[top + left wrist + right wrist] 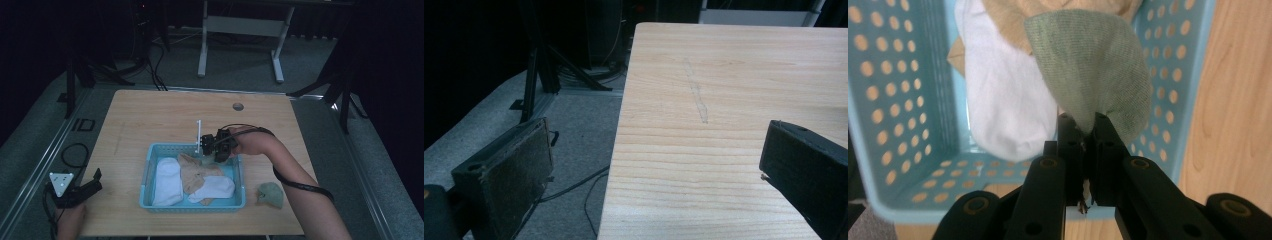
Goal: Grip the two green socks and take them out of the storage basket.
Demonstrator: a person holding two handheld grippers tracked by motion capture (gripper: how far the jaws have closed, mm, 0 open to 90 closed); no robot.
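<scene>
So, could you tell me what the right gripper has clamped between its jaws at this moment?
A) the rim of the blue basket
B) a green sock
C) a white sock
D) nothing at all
B: in the right gripper view the right gripper has its jaws shut on a fold of the green sock, which hangs over the blue basket and the white sock lying in it.

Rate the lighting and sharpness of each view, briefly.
High view: dim overall, black surroundings, soft detail; the table is the brightest part. Left gripper view: the wood is evenly lit, floor dark, near jaws slightly soft. Right gripper view: brightest; the green sock shows its weave clearly, the blue basket blurs toward the edges.
</scene>
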